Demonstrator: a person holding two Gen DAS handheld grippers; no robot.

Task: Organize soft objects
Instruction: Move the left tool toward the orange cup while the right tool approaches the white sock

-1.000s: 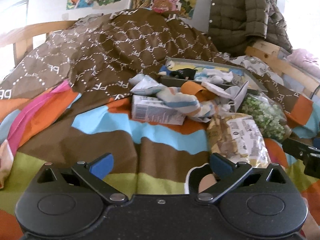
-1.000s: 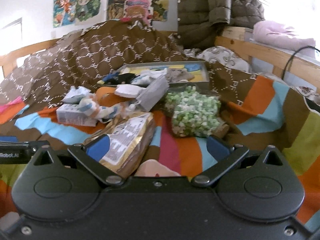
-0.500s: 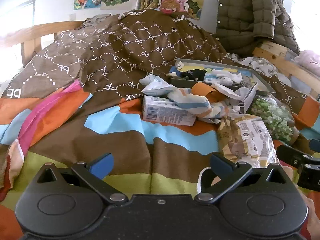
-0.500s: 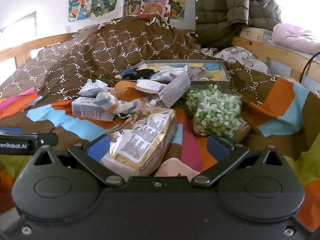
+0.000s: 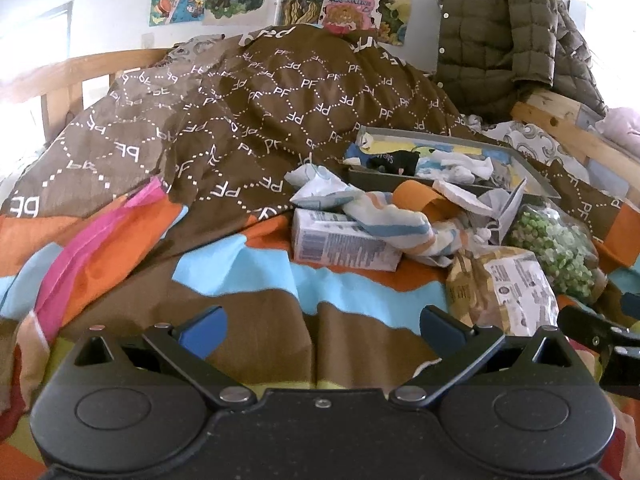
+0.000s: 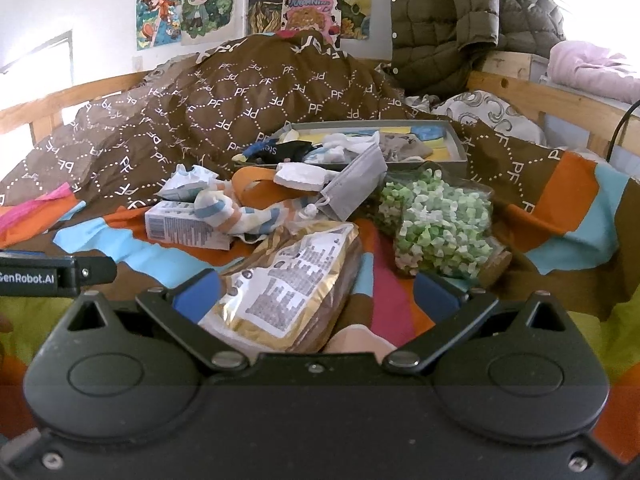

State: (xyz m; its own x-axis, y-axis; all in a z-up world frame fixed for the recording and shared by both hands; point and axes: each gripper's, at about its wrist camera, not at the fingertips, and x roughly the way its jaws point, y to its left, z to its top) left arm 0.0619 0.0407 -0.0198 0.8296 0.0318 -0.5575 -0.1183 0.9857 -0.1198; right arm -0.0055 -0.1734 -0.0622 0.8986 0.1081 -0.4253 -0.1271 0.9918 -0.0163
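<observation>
A pile of soft things lies mid-bed: a striped sock (image 5: 394,226) (image 6: 236,212) over a white carton (image 5: 340,242) (image 6: 182,228), an orange strap (image 6: 256,184), a grey face mask (image 6: 354,186), a gold snack bag (image 5: 508,292) (image 6: 288,292) and a bag of green-white bits (image 5: 560,248) (image 6: 438,228). Behind it a grey tray (image 5: 536,176) (image 6: 454,148) holds socks. My left gripper (image 5: 320,328) is open and empty over the bedcover. My right gripper (image 6: 316,292) is open, its jaws on either side of the near end of the gold bag, not gripping it.
A brown patterned quilt (image 5: 260,112) is heaped at the back. A padded olive jacket (image 6: 452,20) hangs at the back right. Wooden bed rails (image 6: 552,100) run on both sides. The striped bedcover (image 5: 240,276) lies in front of the pile.
Both views have shifted: the pile sits a little farther right and lower in the left wrist view and higher in the right wrist view. Both grippers stay open.
</observation>
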